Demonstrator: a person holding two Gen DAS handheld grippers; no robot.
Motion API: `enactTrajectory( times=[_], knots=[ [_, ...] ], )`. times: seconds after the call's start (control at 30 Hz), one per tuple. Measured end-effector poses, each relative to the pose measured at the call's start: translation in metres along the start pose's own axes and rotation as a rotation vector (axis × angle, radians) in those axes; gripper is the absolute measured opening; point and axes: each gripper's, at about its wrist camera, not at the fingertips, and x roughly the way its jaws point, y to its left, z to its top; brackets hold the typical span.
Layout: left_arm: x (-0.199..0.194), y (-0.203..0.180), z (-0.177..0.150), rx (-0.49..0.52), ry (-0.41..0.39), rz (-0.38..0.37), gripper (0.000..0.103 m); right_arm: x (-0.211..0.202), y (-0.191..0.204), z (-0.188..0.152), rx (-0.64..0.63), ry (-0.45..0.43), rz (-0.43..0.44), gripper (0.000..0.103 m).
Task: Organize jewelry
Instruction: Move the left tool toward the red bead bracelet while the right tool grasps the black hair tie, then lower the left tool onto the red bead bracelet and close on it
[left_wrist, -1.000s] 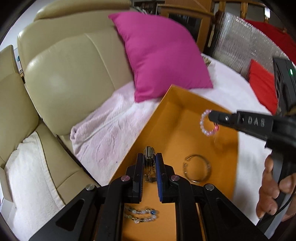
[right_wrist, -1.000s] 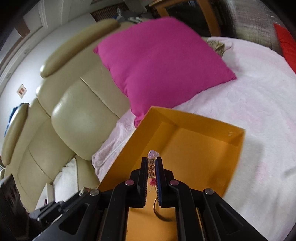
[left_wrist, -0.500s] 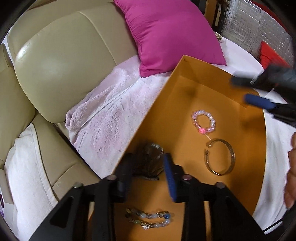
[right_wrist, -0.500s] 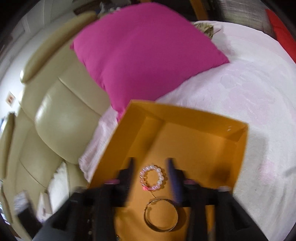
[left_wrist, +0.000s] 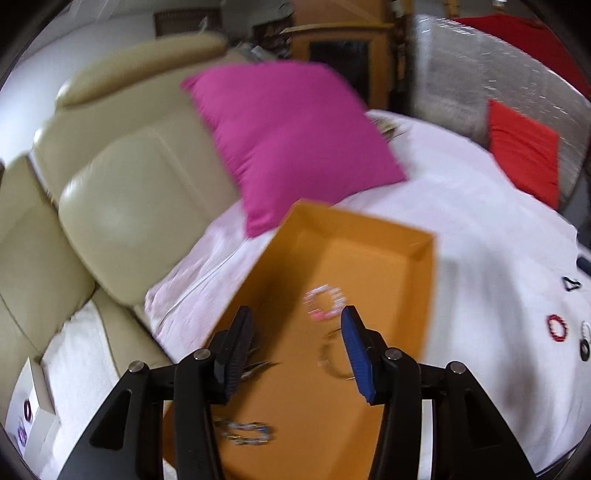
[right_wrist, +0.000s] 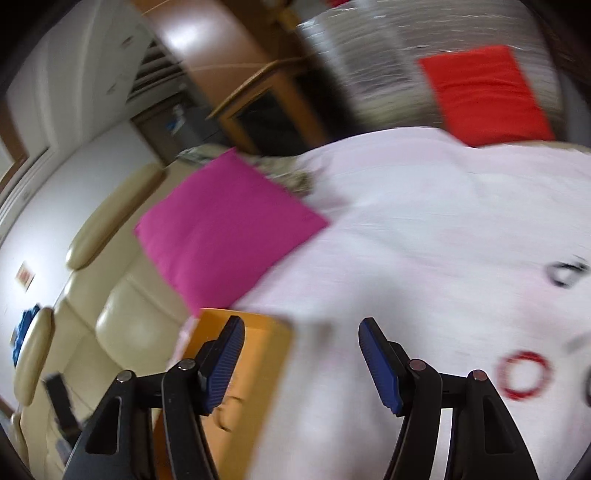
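Bracelets (left_wrist: 324, 303) lie in orange box (left_wrist: 354, 225).

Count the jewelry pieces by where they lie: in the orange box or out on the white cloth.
In the orange box: 4 (pink bead bracelet, metal bangle, dark tangled piece, mixed bead bracelet)
On the white cloth: 4 (red ring, black triangle piece, two pieces at the edge)
Total: 8
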Motion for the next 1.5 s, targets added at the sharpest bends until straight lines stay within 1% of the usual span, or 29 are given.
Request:
enactTrajectory(
  times=[0.03, 0.07, 0.1, 0.13, 0.17, 0.23, 0.33, 0.43, 0.5, 0.57, 0.6, 0.67, 0.77, 0.83, 0.93, 1.0, 1.03, 1.17, 1.2, 1.23, 1.37, 1.5],
  knots=[
    [-0.007, -0.014, 0.001, 0.022, -0.018, -0.010, 0.052, -0.014, -0.019, -0.001, 0.017, -0.012, -0.018, 0.059],
    [-0.011, -0.026, 0.002, 0.039, -0.031, -0.017, 0.056, -0.029, -0.039, -0.003, 0.038, -0.025, -0.036, 0.055],
    [-0.020, -0.046, 0.003, 0.070, -0.058, -0.030, 0.059, -0.044, -0.059, -0.006, 0.059, -0.040, -0.055, 0.054],
    [-0.026, -0.060, 0.002, 0.090, -0.079, -0.040, 0.064, -0.054, -0.073, -0.007, 0.074, -0.051, -0.069, 0.054],
    [-0.029, -0.071, 0.001, 0.103, -0.094, -0.048, 0.065, -0.068, -0.092, -0.010, 0.092, -0.066, -0.087, 0.054],
    [-0.041, -0.103, -0.002, 0.145, -0.131, -0.079, 0.065, -0.092, -0.124, -0.014, 0.132, -0.097, -0.113, 0.054],
    [-0.047, -0.141, -0.009, 0.191, -0.155, -0.116, 0.065, -0.120, -0.170, -0.019, 0.214, -0.127, -0.113, 0.054],
    [-0.044, -0.183, -0.018, 0.250, -0.152, -0.174, 0.065, -0.139, -0.214, -0.029, 0.314, -0.150, -0.117, 0.054],
    [-0.035, -0.213, -0.025, 0.296, -0.123, -0.212, 0.065, -0.143, -0.240, -0.034, 0.383, -0.118, -0.108, 0.049],
    [-0.030, -0.235, -0.031, 0.321, -0.098, -0.255, 0.065, -0.147, -0.258, -0.040, 0.435, -0.102, -0.095, 0.043],
    [-0.024, -0.250, -0.034, 0.338, -0.086, -0.281, 0.065, -0.146, -0.264, -0.042, 0.459, -0.093, -0.090, 0.043],
    [-0.018, -0.273, -0.040, 0.369, -0.075, -0.300, 0.065, -0.145, -0.280, -0.046, 0.497, -0.068, -0.083, 0.041],
    [-0.009, -0.298, -0.050, 0.410, -0.077, -0.305, 0.065, -0.136, -0.284, -0.050, 0.503, -0.010, -0.059, 0.041],
    [0.007, -0.310, -0.052, 0.430, -0.053, -0.294, 0.065, -0.129, -0.280, -0.052, 0.482, 0.034, -0.062, 0.041],
    [0.024, -0.319, -0.057, 0.444, -0.001, -0.278, 0.065, -0.106, -0.270, -0.050, 0.442, 0.104, -0.102, 0.041],
    [0.038, -0.322, -0.055, 0.437, 0.043, -0.275, 0.065, -0.101, -0.269, -0.052, 0.424, 0.127, -0.131, 0.041],
    [0.043, -0.321, -0.052, 0.431, 0.052, -0.282, 0.065, -0.096, -0.267, -0.051, 0.412, 0.134, -0.154, 0.039],
    [0.052, -0.323, -0.045, 0.411, 0.069, -0.328, 0.065, -0.080, -0.263, -0.053, 0.369, 0.157, -0.260, 0.039],
    [0.055, -0.324, -0.044, 0.407, 0.083, -0.352, 0.065, -0.076, -0.262, -0.054, 0.360, 0.166, -0.274, 0.036],
    [0.057, -0.325, -0.044, 0.404, 0.096, -0.370, 0.065, -0.073, -0.259, -0.056, 0.341, 0.170, -0.296, 0.029],
    [0.061, -0.334, -0.046, 0.406, 0.122, -0.397, 0.065, -0.068, -0.246, -0.059, 0.229, 0.168, -0.380, 0.012],
    [0.061, -0.341, -0.047, 0.390, 0.157, -0.465, 0.065, -0.083, -0.243, -0.062, 0.221, 0.130, -0.374, 0.010]
  ],
)
